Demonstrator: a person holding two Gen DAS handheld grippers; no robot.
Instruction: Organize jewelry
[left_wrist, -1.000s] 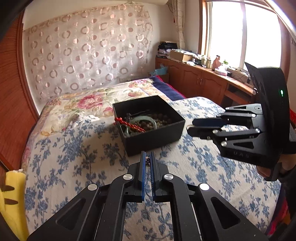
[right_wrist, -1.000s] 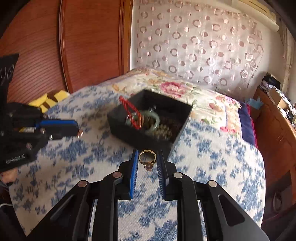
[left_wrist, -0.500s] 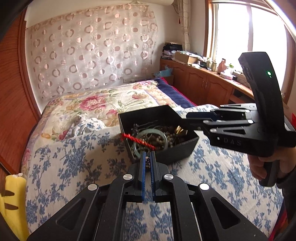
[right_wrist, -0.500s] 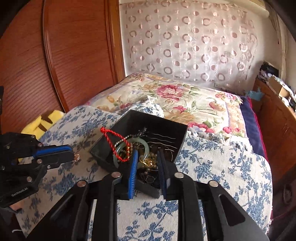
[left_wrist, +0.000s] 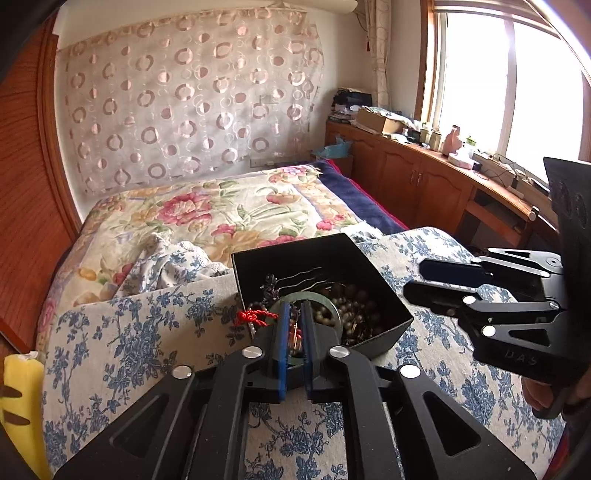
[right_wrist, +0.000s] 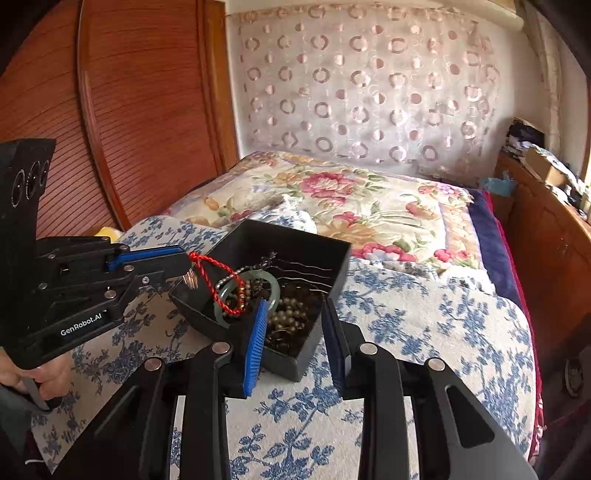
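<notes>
- Since both hands reached the black box on the bed, drop-offs follow.
- Right hand-held gripper: jaws opening, empty, ring already in.
- Left hand-held gripper: jaws opening, small gold piece between them above the box.

Your left gripper's fingers hide the near arc of the green bangle and the box's front wall at six o'clock. The small gold piece at their tips is too small to identify. At nine o'clock, the frame edge cuts off the yellow toy.
</notes>
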